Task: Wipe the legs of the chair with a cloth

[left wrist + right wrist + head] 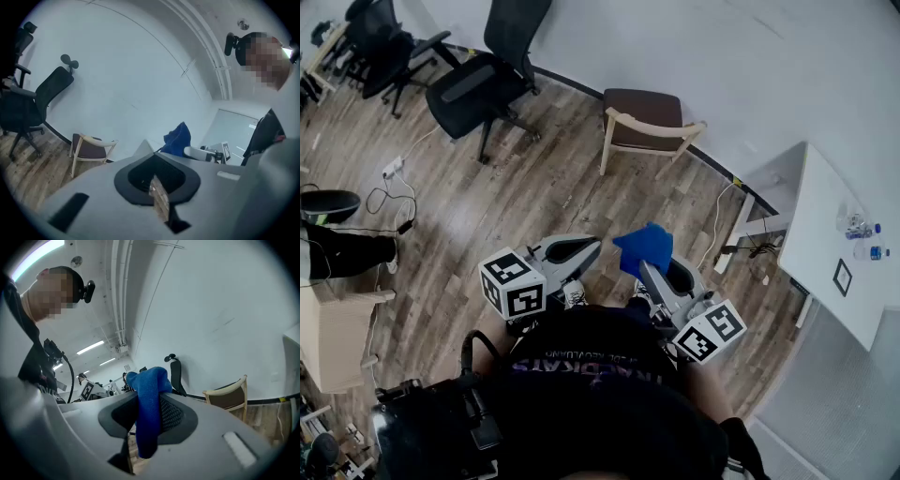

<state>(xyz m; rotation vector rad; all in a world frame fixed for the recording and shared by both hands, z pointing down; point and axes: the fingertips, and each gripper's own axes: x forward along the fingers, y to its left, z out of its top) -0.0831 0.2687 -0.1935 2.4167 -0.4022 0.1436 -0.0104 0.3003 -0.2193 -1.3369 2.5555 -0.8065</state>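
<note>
**Cloth clamped, chair well off**

Right gripper [146,430] fingers closed tight on the blue fabric cloth [149,394], which bunches above them and hangs below. Left gripper [158,190] fingers almost together, only a slit, nothing held. Both sit lower centre of the head view over the wood-plank floor [516,202]. Pale wooden chair with dark brown seat [642,117] stands upper centre by the white wall, well apart from both grippers. Black office chairs [483,80] are upper left.
</note>
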